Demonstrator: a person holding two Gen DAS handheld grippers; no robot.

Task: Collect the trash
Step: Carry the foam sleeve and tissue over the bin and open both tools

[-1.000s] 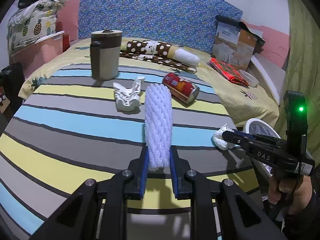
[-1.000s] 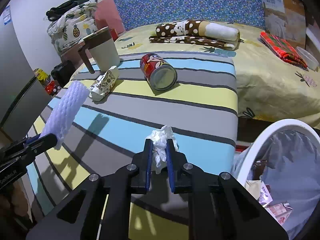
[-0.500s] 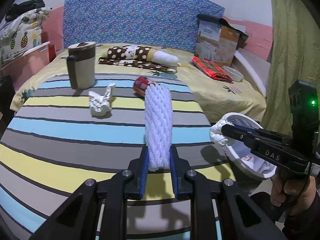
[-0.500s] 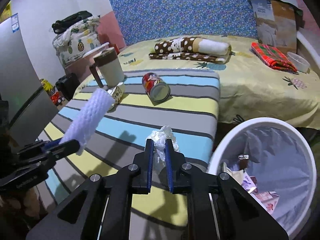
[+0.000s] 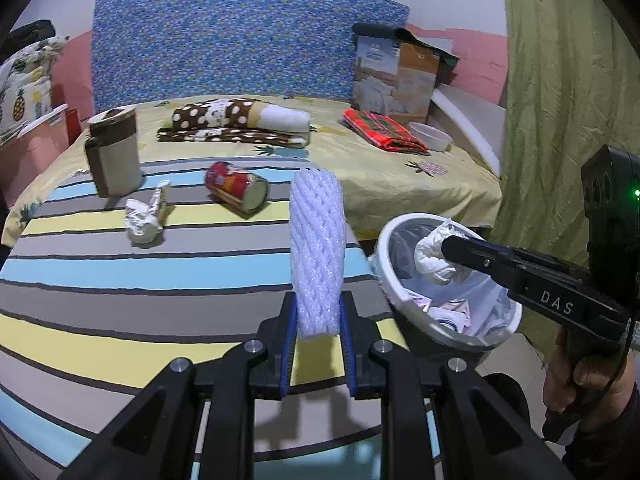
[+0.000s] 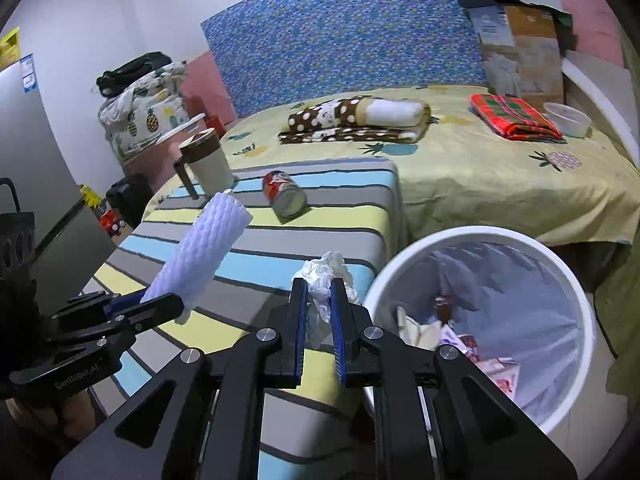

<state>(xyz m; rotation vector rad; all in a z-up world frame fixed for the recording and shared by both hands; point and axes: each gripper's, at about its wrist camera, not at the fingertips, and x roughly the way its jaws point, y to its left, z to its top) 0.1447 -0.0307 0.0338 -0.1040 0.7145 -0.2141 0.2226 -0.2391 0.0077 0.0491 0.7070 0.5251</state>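
Observation:
My left gripper (image 5: 318,316) is shut on a white foam net sleeve (image 5: 318,248) and holds it upright above the striped table's right edge. My right gripper (image 6: 319,298) is shut on a crumpled white tissue (image 6: 326,280), beside the rim of the white trash bin (image 6: 576,308). In the left wrist view the tissue (image 5: 434,256) hangs over the bin (image 5: 386,276). A red can (image 5: 236,192) lies on its side on the table. A crumpled wrapper (image 5: 144,216) lies left of it.
A beige lidded mug (image 5: 114,156) stands at the table's (image 5: 80,280) far left. Behind is a bed (image 6: 500,172) with a dotted blanket, red cloth, a bowl and a cardboard box. A green curtain (image 5: 560,120) hangs at right. The bin holds several scraps.
Both grippers have swung right and back from the table. The tissue now sits over the bin. The foam sleeve has moved to the table's right edge.

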